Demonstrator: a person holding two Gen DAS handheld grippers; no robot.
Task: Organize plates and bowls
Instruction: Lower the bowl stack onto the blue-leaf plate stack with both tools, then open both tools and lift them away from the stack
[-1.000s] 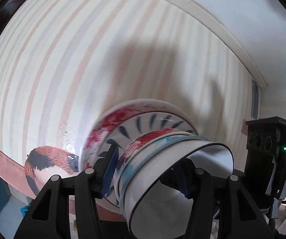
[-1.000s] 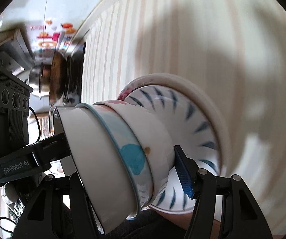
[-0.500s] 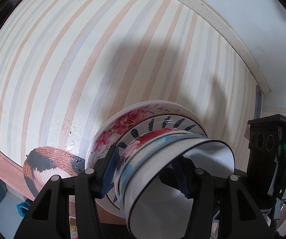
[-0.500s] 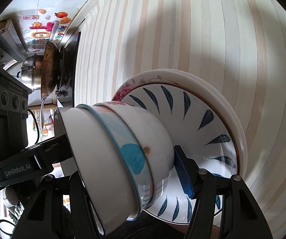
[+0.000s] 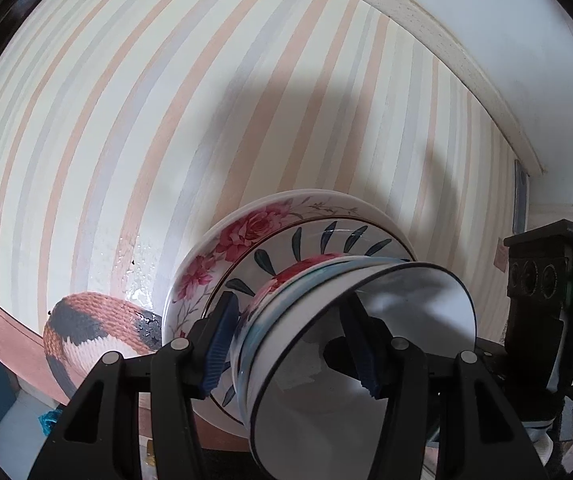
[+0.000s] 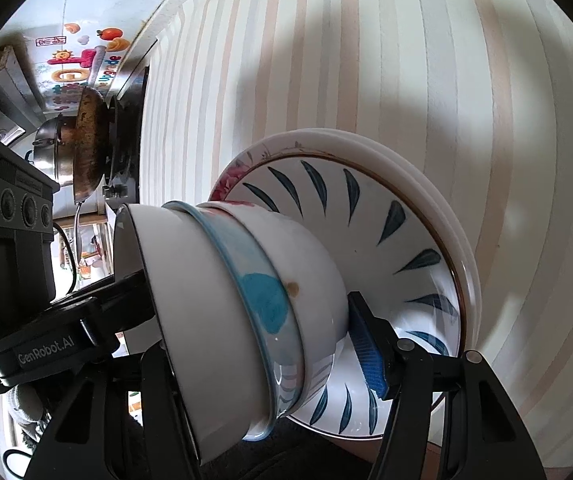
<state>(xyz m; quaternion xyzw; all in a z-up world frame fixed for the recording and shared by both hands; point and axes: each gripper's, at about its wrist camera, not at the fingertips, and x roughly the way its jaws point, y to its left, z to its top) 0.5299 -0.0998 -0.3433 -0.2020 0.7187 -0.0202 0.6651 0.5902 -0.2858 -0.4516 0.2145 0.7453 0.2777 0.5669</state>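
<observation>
A stack of nested bowls (image 5: 350, 320) sits on a blue-leaf plate (image 5: 306, 246) over a rose-patterned plate (image 5: 246, 228), all on the striped tabletop. My left gripper (image 5: 292, 350) is shut on the bowl stack, one pad outside and one pad inside the top white bowl. In the right wrist view the same bowl stack (image 6: 246, 312) lies between the jaws of my right gripper (image 6: 254, 344), shut on it from the other side, with the blue-leaf plate (image 6: 386, 232) behind. The right gripper's left finger is hidden by the bowls.
A woven orange, grey and pink mat (image 5: 94, 324) lies at the table edge left of the plates. A wok and steel pot (image 6: 82, 136) stand on a stove at the far end. The striped tabletop (image 5: 166, 100) stretches ahead to a wall.
Both views have drawn back slightly from the table. More of the plates and tabletop shows now. Both grips on the bowl stack are unchanged.
</observation>
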